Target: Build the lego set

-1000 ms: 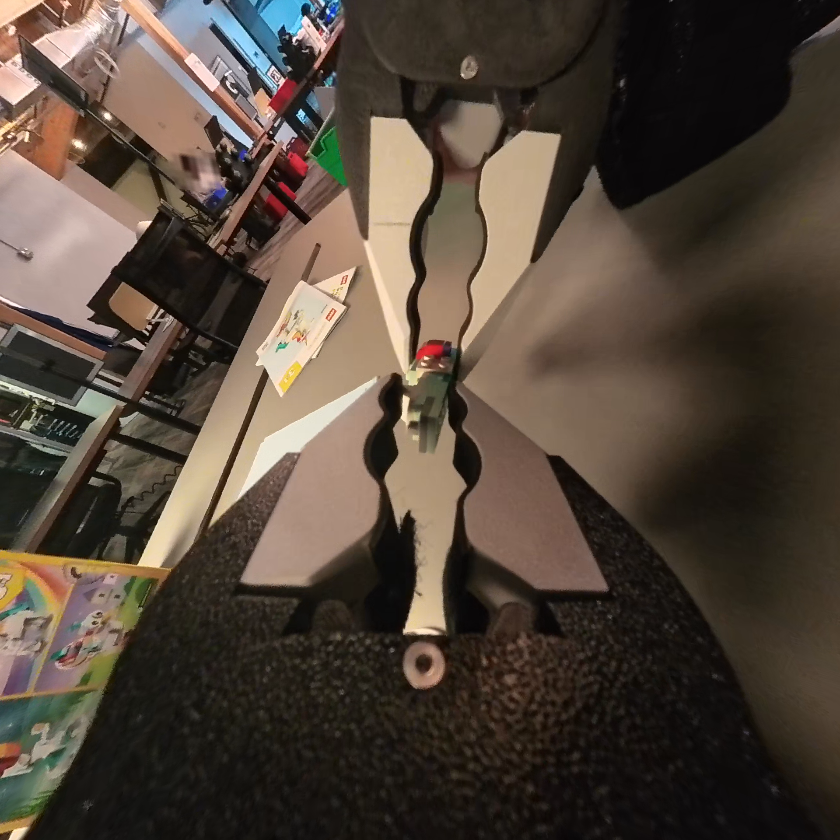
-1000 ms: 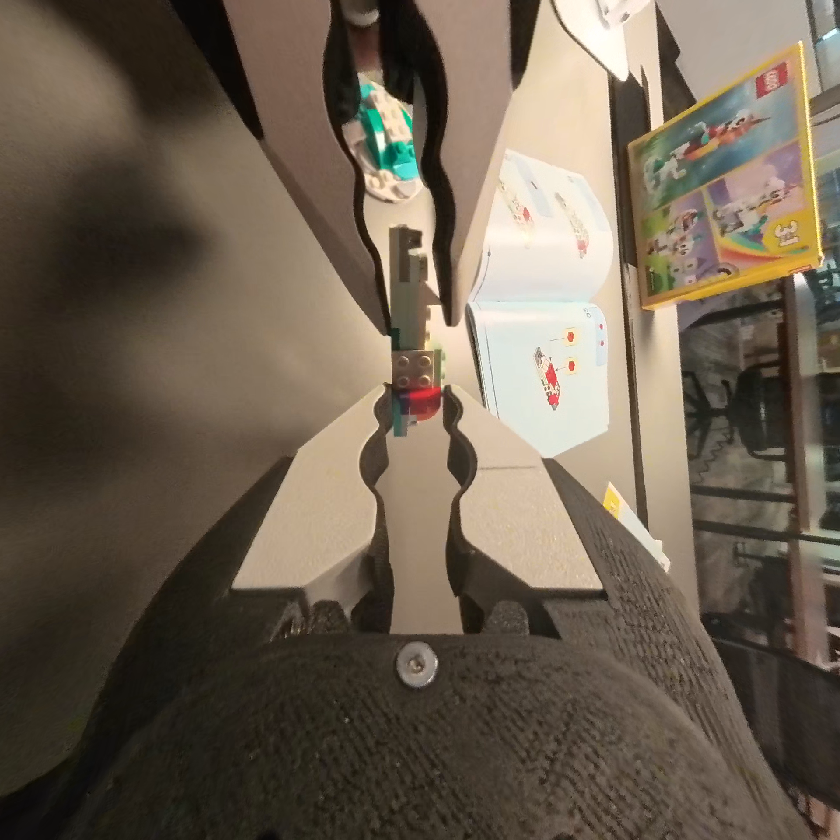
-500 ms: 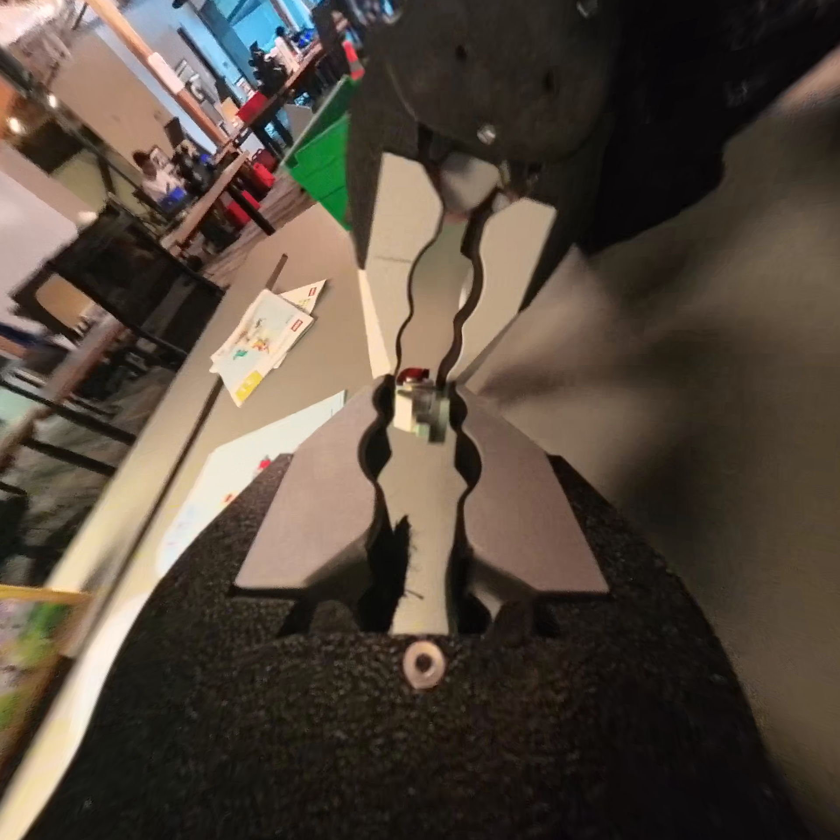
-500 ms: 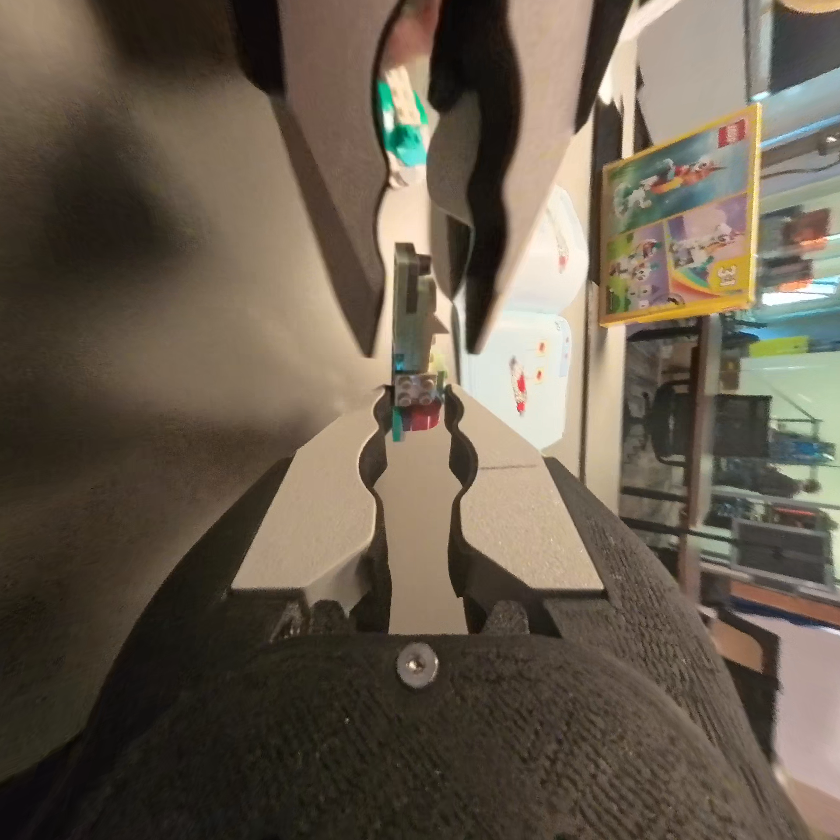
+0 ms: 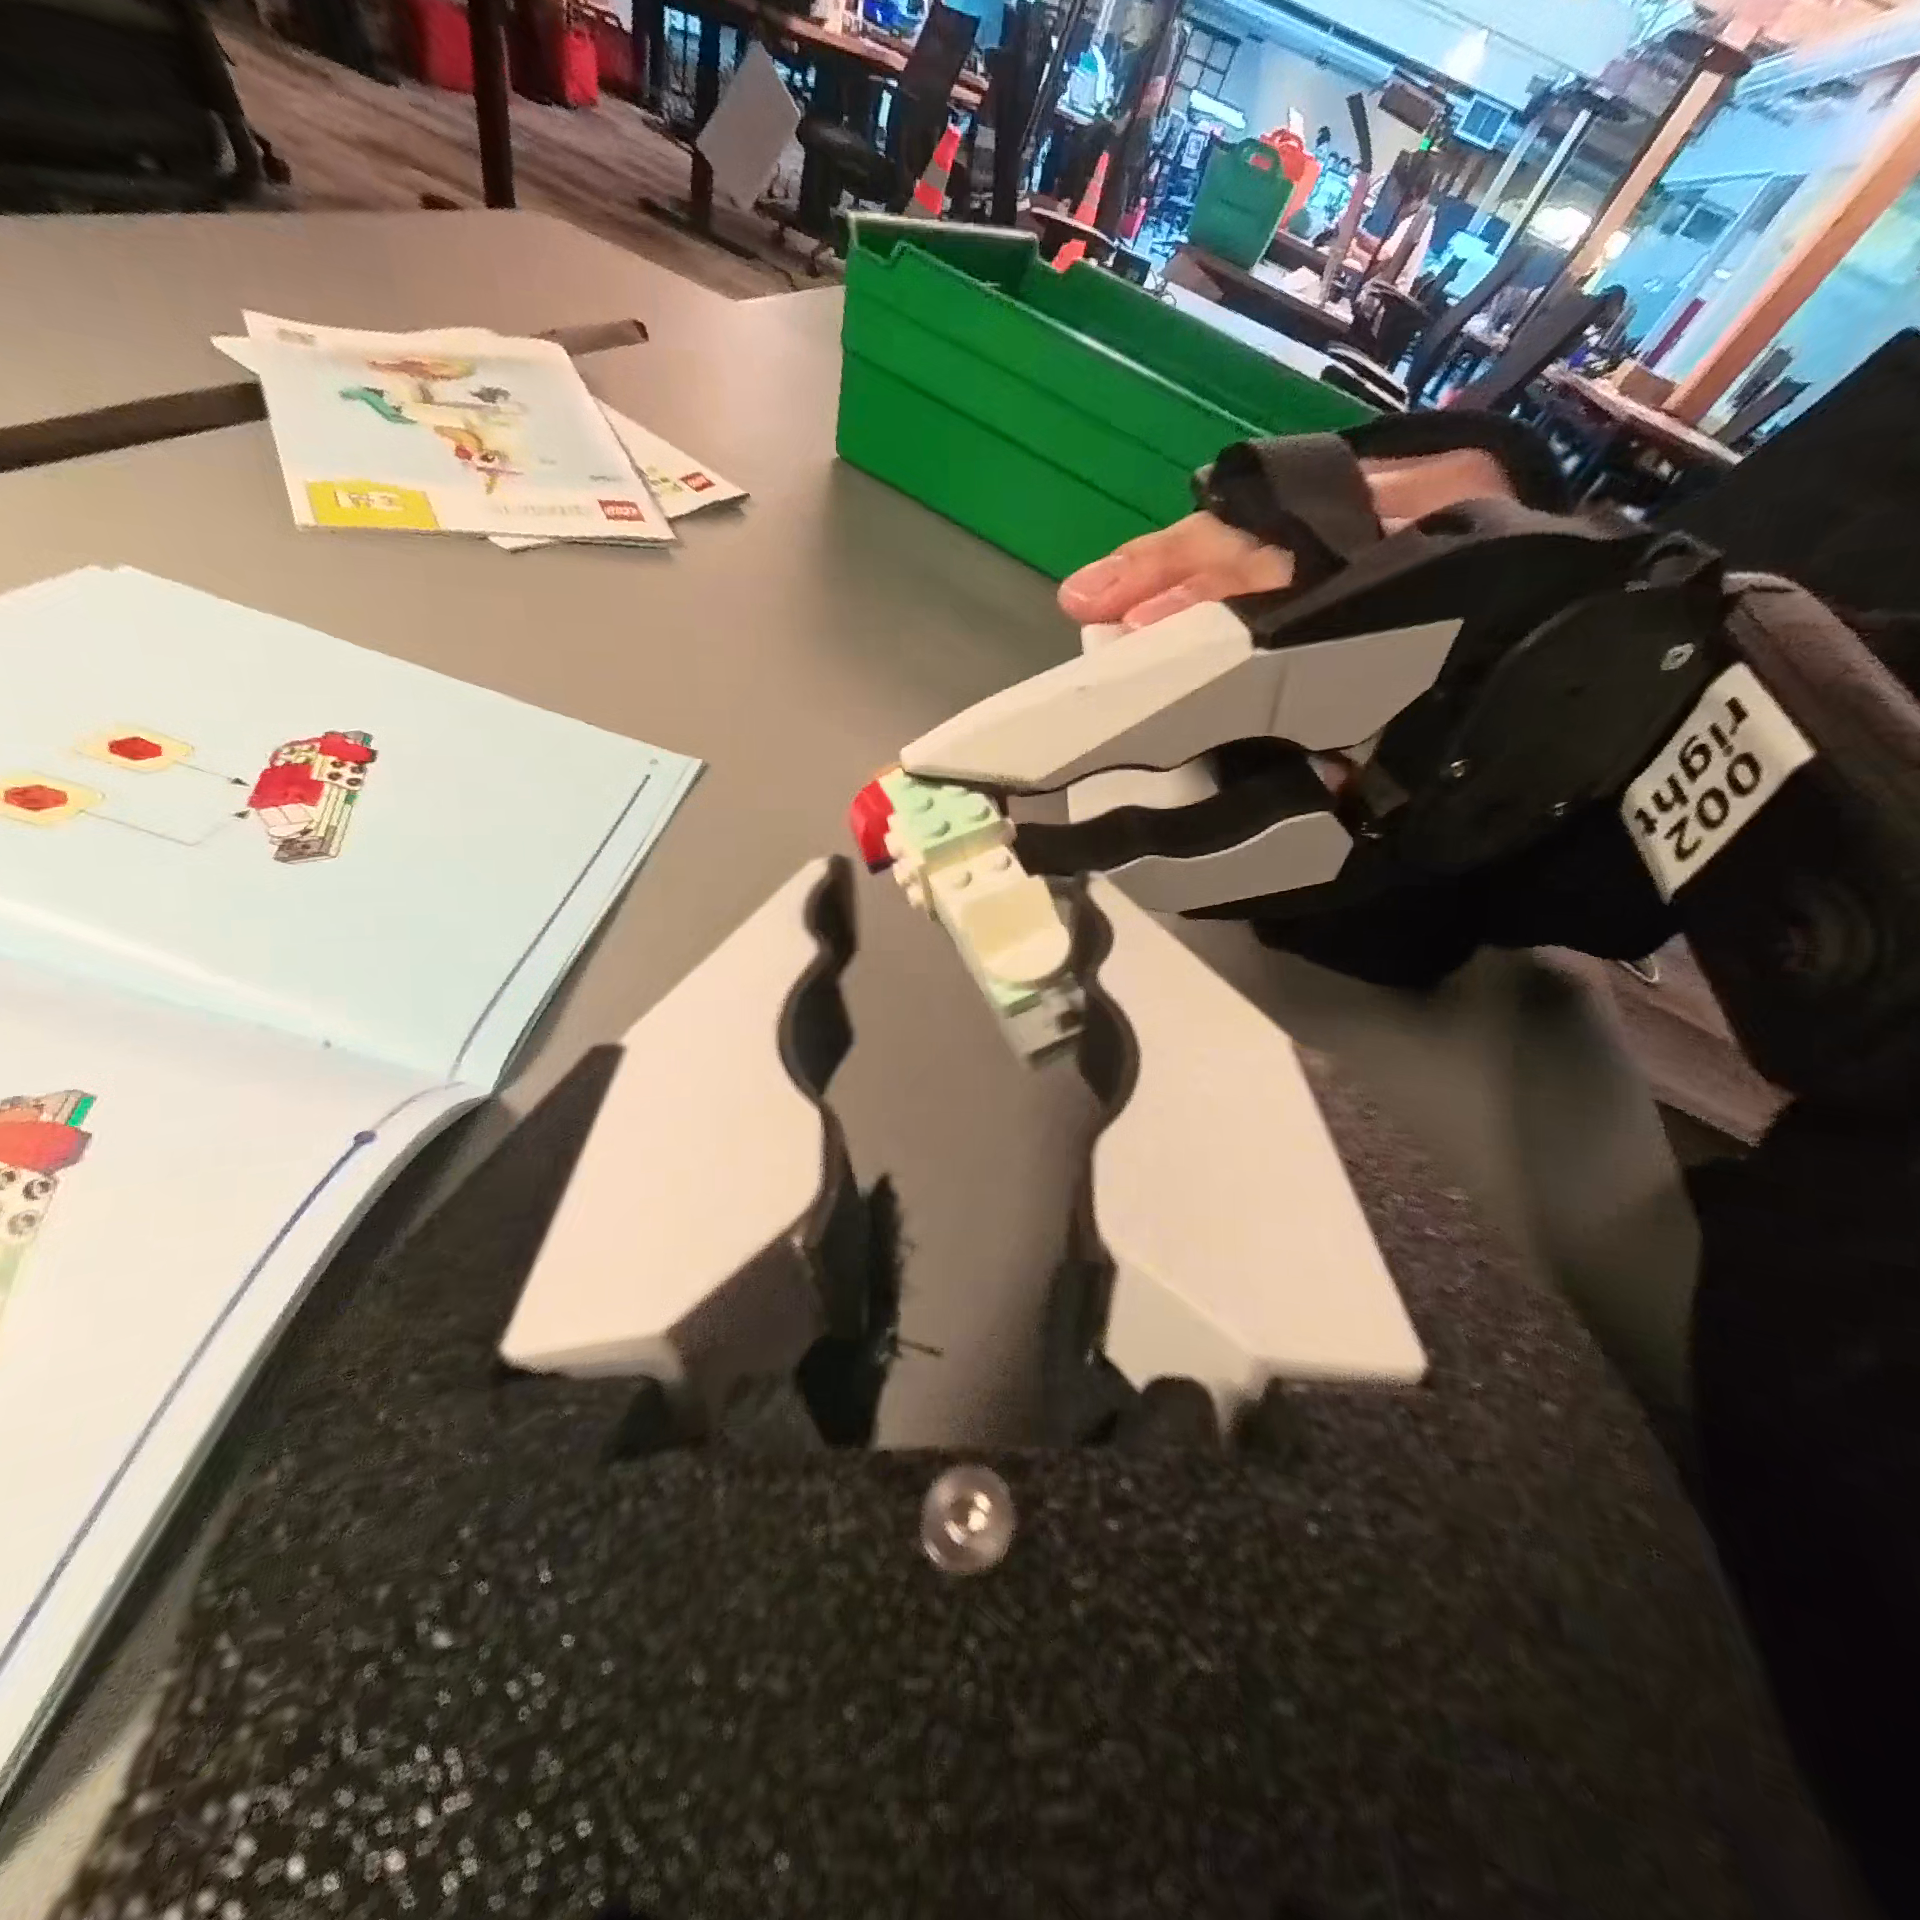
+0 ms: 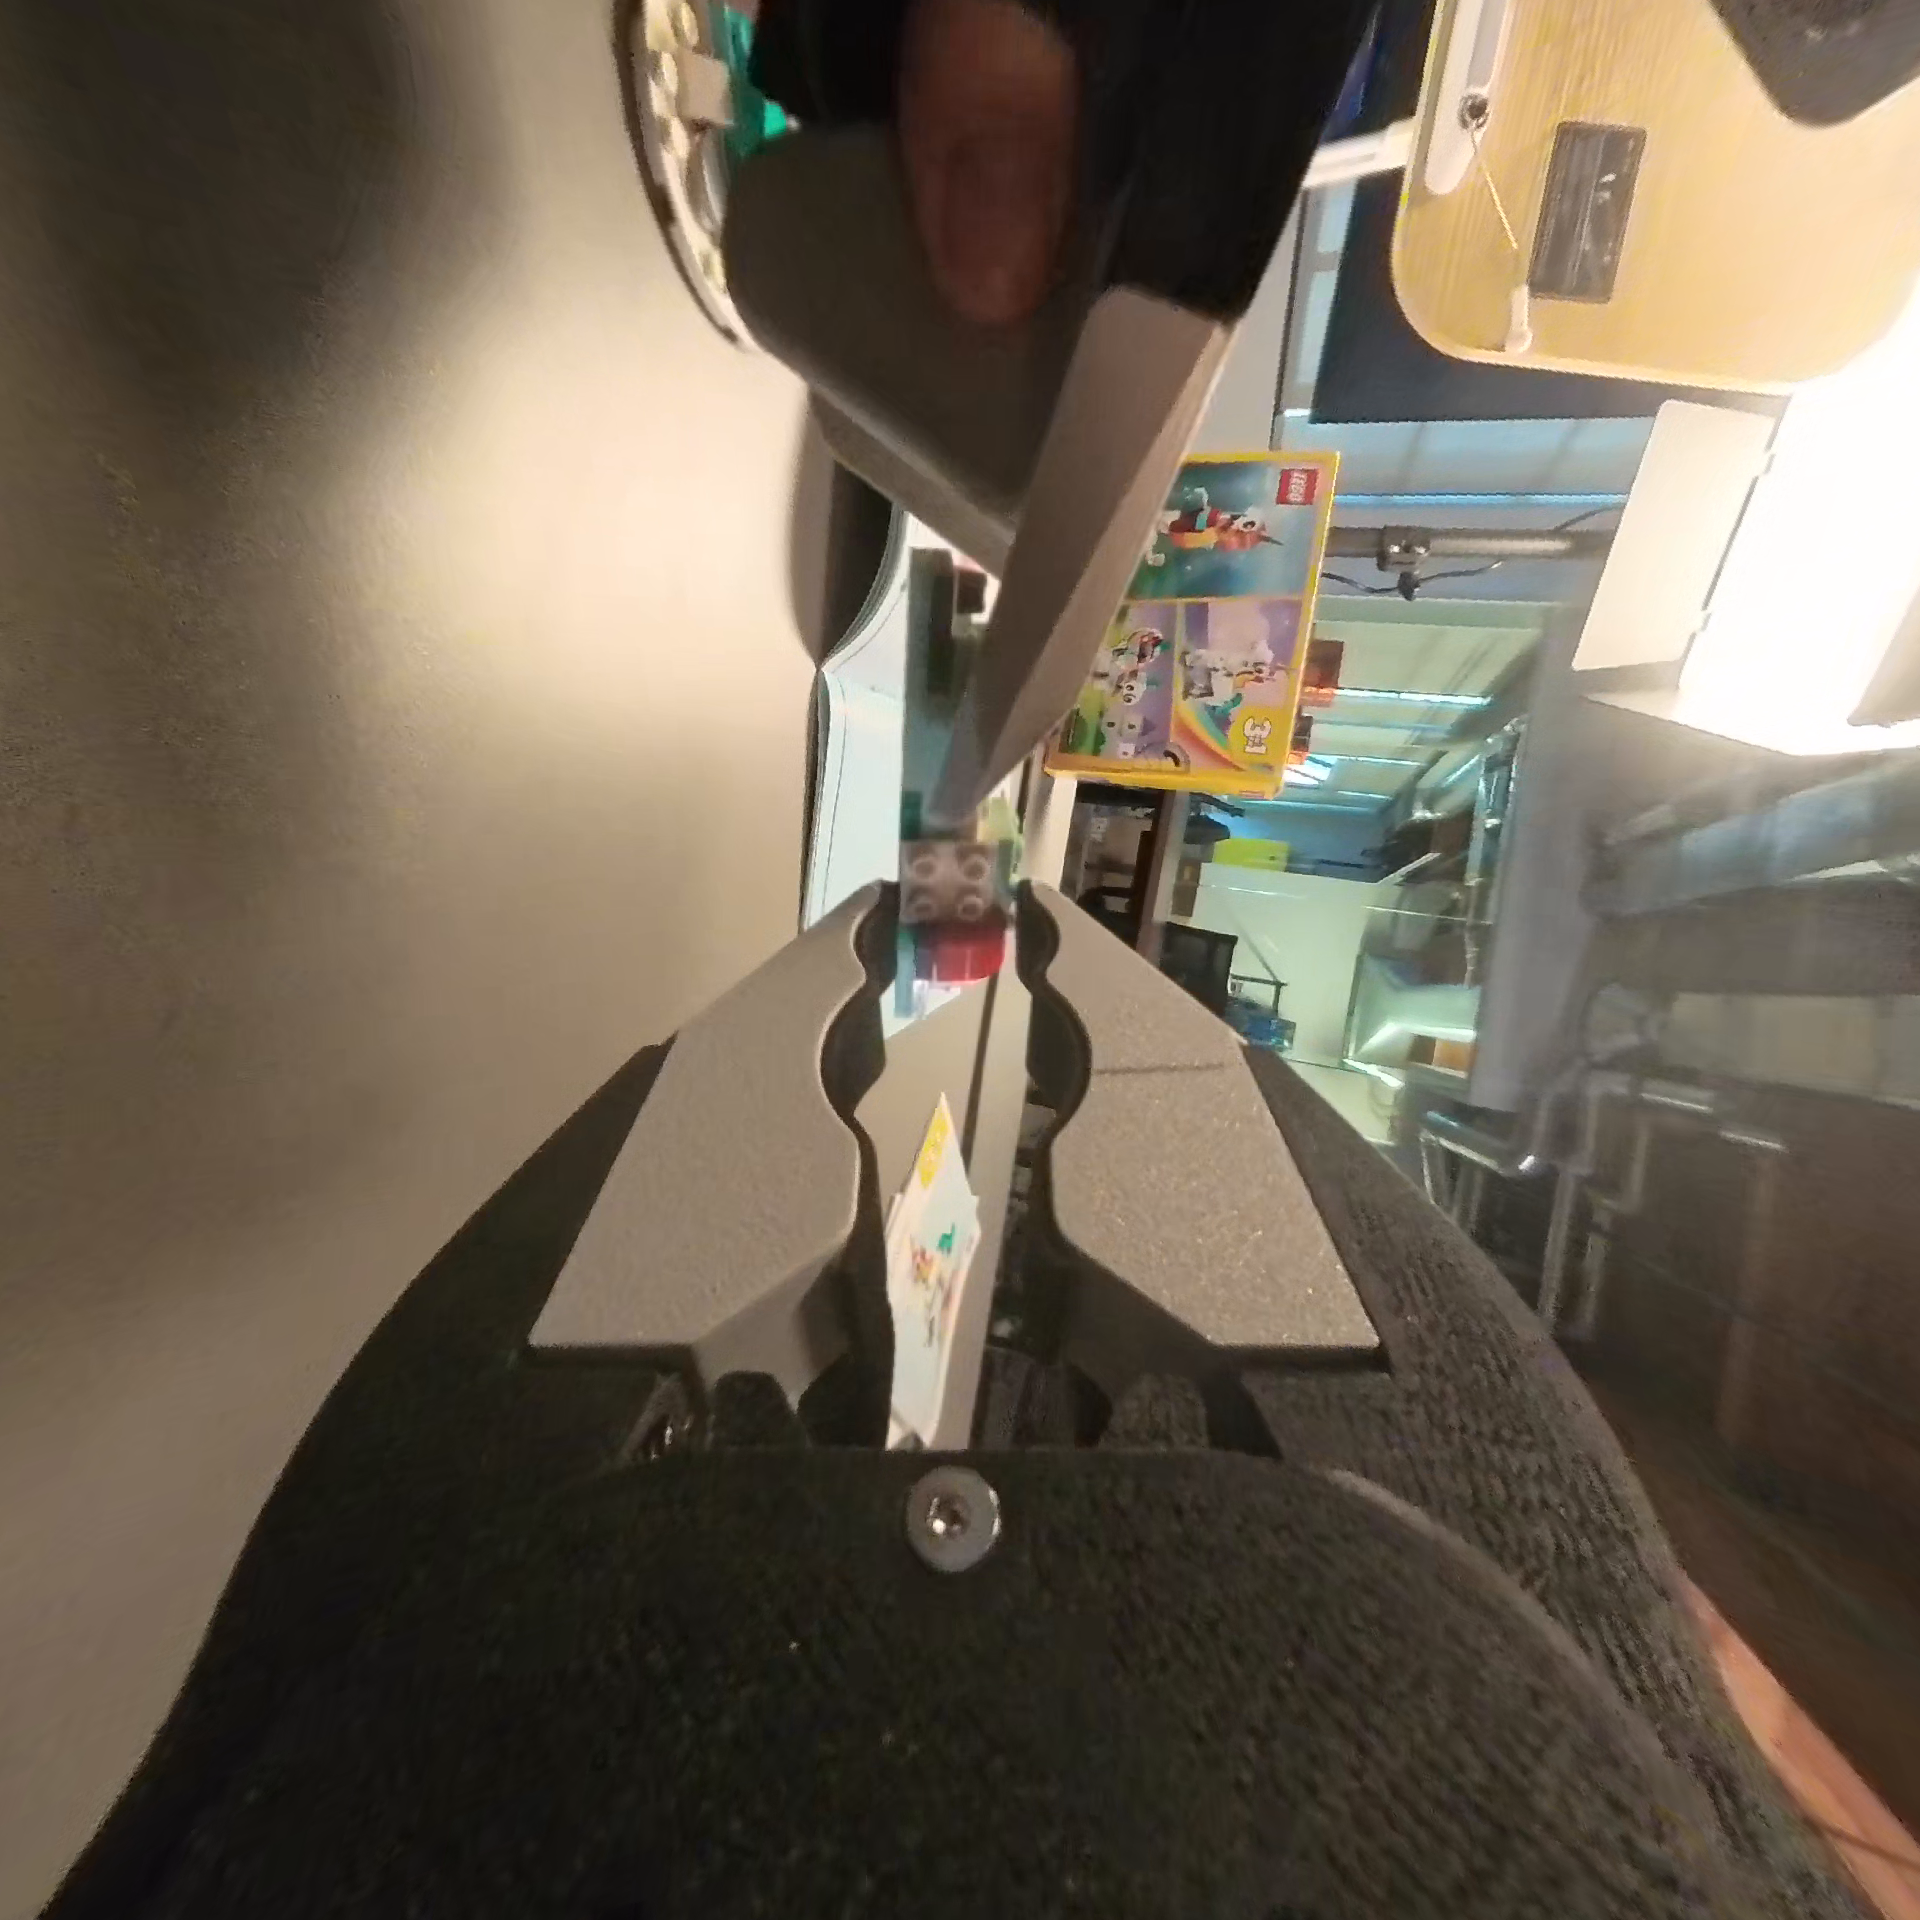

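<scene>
- Small lego sub-assembly [image 5: 961, 894] of pale green and cream plates with a red piece at one end, held above the grey desk [image 5: 810, 623], tilted, its long cream end reaching down into the gap of the left gripper [image 5: 961, 888].
- In the right wrist view, same build [image 6: 954, 902] seen end-on: grey studded face, red block beneath, a teal sliver at the side; rest blurred.
- Right gripper [image 5: 940, 795] with pale grey fingers and black body: jaws clamped on the red-and-green end of the build.
- Left gripper jaws spread apart; build lying against the inner edge of one finger, not pinched.
- Open pale blue instruction booklet [image 5: 260, 883] flat on the desk, cut off at the frame edge.
- Closed leaflets [image 5: 457, 436] farther back, green plastic bin [image 5: 1018, 416] beyond them.
- Yellow-edged lego box [image 6: 1195, 623] partly hidden behind the left gripper's finger.
- Round white-and-teal piece [image 6: 681, 156] at the top edge, mostly covered, hard to make out.
</scene>
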`<state>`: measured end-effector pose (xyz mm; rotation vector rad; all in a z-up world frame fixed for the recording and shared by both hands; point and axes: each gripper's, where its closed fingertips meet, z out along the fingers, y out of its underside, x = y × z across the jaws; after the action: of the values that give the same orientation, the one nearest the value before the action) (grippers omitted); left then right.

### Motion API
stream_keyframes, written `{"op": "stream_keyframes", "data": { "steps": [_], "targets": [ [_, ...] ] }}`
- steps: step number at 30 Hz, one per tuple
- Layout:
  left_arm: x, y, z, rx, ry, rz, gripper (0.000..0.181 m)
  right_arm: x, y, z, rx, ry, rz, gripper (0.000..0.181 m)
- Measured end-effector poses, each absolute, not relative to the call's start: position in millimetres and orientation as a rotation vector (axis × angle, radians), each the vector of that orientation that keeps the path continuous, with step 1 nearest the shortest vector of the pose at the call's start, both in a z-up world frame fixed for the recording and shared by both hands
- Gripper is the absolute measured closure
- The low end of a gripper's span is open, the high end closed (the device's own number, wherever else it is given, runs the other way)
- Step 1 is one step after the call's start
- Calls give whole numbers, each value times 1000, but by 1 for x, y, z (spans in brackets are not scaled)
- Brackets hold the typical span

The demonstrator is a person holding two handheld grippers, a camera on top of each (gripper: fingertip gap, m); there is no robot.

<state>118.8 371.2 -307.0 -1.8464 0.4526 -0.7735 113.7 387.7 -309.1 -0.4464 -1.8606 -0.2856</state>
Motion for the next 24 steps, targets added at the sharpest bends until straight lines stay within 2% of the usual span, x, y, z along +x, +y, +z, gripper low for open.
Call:
{"op": "stream_keyframes", "data": {
  "steps": [2, 5, 9, 11, 16, 22, 23, 24],
  "targets": [
    [115, 372, -313, -1875, 469, -704, 165, 112, 386, -310, -444, -1862, -276, 161],
    [111, 373, -315, -1882, 500, -620, 166, 110, 385, -310, -480, -1834, -227, 160],
    [102, 376, -330, -1955, 533, -515, 166, 119, 386, -316, -680, -1795, 24, 132],
    [100, 375, -341, -2010, 574, -469, 166, 130, 392, -317, -803, -1749, 167, 126],
    [104, 371, -364, -2109, 682, -388, 166, 155, 421, -306, -1048, -1492, 353, 126],
    [115, 365, -376, -2144, 787, -365, 166, 165, 460, -287, -1106, -1163, 257, 130],
    [116, 365, -375, -2141, 785, -368, 162, 166, 469, -289, -1151, -1117, 224, 131],
    [116, 367, -371, -2123, 775, -355, 151, 166, 478, -292, -1193, -1082, 196, 132]
  ]
}}
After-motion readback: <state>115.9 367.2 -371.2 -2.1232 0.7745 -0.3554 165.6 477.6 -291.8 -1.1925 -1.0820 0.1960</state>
